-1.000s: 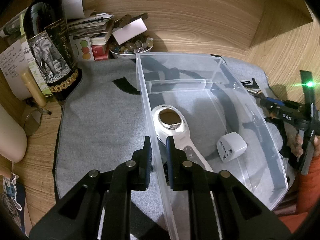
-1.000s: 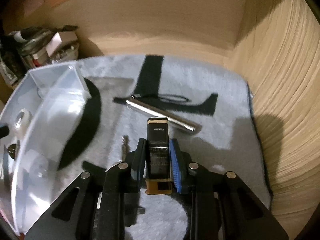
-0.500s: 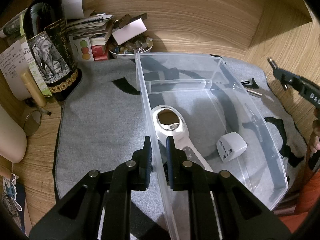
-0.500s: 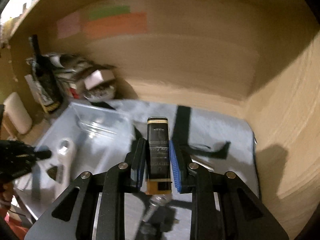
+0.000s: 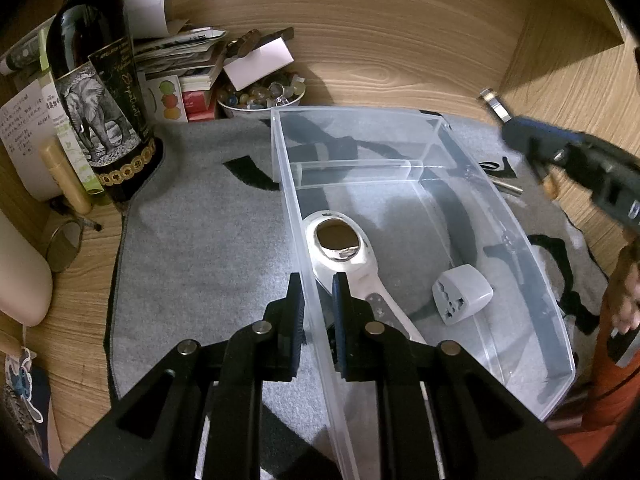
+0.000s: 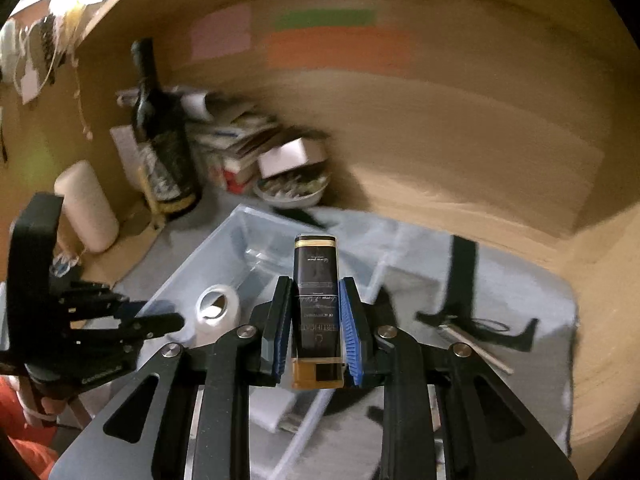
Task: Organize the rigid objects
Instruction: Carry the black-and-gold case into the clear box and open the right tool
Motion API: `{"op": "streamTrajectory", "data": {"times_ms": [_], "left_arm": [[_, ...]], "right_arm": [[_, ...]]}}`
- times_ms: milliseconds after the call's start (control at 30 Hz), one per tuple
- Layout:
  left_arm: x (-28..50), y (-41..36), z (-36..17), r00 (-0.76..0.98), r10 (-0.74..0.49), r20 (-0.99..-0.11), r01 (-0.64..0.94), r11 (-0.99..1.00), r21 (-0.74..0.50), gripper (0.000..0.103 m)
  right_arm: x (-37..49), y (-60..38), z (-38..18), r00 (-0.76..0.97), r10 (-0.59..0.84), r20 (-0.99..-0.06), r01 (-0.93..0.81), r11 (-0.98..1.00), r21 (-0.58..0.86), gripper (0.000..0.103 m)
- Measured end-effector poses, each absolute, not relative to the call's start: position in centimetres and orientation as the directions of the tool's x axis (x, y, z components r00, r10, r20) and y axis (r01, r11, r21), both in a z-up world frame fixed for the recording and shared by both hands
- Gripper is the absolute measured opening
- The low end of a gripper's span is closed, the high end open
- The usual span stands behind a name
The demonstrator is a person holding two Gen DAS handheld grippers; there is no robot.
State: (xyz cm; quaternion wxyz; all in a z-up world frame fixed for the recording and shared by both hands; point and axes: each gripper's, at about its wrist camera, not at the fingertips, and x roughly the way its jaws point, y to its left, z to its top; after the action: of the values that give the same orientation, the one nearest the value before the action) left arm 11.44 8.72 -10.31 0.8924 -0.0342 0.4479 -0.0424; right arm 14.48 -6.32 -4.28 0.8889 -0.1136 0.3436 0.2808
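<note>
A clear plastic bin [image 5: 288,184] stands on a grey mat [image 5: 208,248]. It holds a white handheld device [image 5: 340,248] and a white travel adapter [image 5: 462,300]. My left gripper [image 5: 318,296] is shut on the bin's left wall. My right gripper [image 6: 316,312] is shut on a black and gold lighter [image 6: 316,280], held in the air above the bin [image 6: 240,248]. The right gripper also shows in the left wrist view [image 5: 568,160], at the right above the bin's far corner. A silver metal tube [image 6: 472,346] lies on the mat right of the bin.
A dark wine bottle [image 5: 100,92] stands at the back left beside papers, a bowl of beads [image 5: 260,98] and a white roll [image 5: 16,276]. Wooden walls close the back and right. Black patches mark the mat [image 6: 464,264].
My right gripper has lifted the lighter off the mat and swung left over the bin. The left gripper has stayed on the bin wall.
</note>
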Motion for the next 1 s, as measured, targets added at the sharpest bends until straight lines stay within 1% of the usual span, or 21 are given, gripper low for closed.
{"op": "streamTrajectory", "data": {"times_ms": [133, 400, 667, 700, 867, 1000], "left_arm": [[11.5, 8.7, -10.3, 0.595, -0.109, -0.796, 0.046, 0.994, -0.101, 0.013], [11.4, 8.6, -10.1, 0.596, -0.111, -0.795, 0.048, 0.994, -0.103, 0.013], [11.5, 8.6, -10.1, 0.595, -0.110, -0.796, 0.047, 0.994, -0.102, 0.013], [11.5, 8.6, -10.1, 0.594, -0.110, -0.797, 0.048, 0.994, -0.101, 0.013], [11.5, 8.7, -10.1, 0.595, -0.110, -0.796, 0.048, 0.994, -0.102, 0.013], [11.4, 8.6, -10.1, 0.595, -0.108, -0.797, 0.048, 0.994, -0.099, 0.013]], "right_arm": [[14.5, -4.7, -5.8, 0.551, 0.421, -0.720, -0.615, 0.788, -0.010, 0.022], [14.1, -2.8, -7.7, 0.479, 0.396, -0.783, -0.663, 0.748, -0.027, 0.022], [13.7, -2.7, -7.6, 0.481, 0.399, -0.781, -0.665, 0.747, -0.028, 0.022], [13.7, -2.7, -7.4, 0.486, 0.401, -0.776, -0.663, 0.748, -0.029, 0.023], [13.5, -3.8, -5.9, 0.538, 0.408, -0.738, -0.639, 0.768, -0.042, 0.037], [13.4, -5.4, -4.3, 0.592, 0.402, -0.698, -0.610, 0.790, -0.062, 0.041]]}}
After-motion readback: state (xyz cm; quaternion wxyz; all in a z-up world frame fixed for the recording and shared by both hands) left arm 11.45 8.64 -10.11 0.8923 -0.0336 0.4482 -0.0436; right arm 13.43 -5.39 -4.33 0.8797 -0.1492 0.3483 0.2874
